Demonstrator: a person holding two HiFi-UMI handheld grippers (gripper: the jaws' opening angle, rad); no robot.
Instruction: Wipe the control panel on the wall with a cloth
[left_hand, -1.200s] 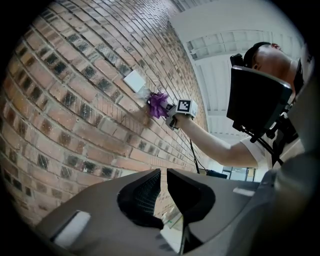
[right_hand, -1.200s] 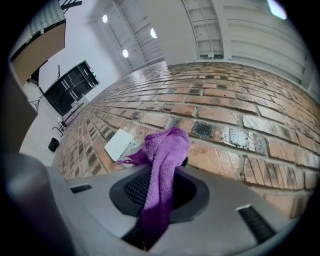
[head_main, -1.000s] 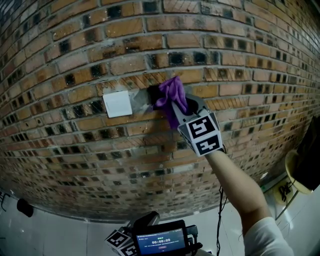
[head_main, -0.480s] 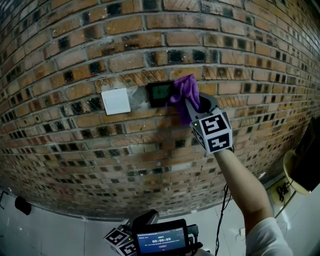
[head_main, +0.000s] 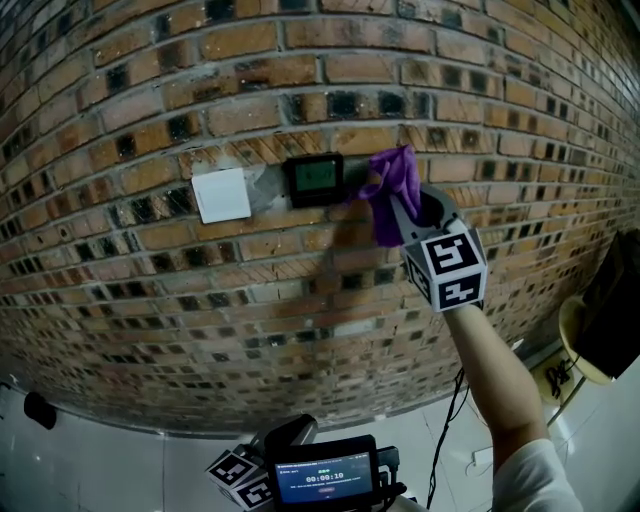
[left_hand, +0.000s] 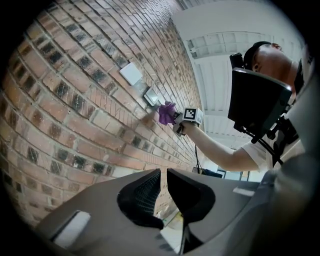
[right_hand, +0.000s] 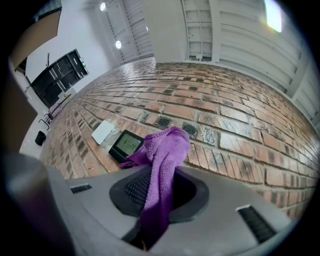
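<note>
Right tool (right_hand: 157, 187): jaws pinching the purple cloth (right_hand: 162, 150), which bunches past the tips at the brick wall (head_main: 150, 280).
Control panel (head_main: 314, 179): just left of the tool's tip, uncovered, beside the cloth.
White plate (head_main: 221, 195): further left, beyond the panel.
Left tool (left_hand: 163, 176): low, well apart, jaws pressed nearly together.

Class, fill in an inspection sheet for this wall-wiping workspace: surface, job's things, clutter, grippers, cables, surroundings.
Surface: upright brick wall, with a white plate left of the control panel.
Job's things: control panel uncovered, display lit; purple cloth just off its right edge.
Clutter: nothing seen.
Grippers: right hand-held gripper shut on the purple cloth; left hand-held gripper low, shut, empty.
Cables: black cable hangs below the right arm.
Surroundings: pale floor below the wall.
</note>
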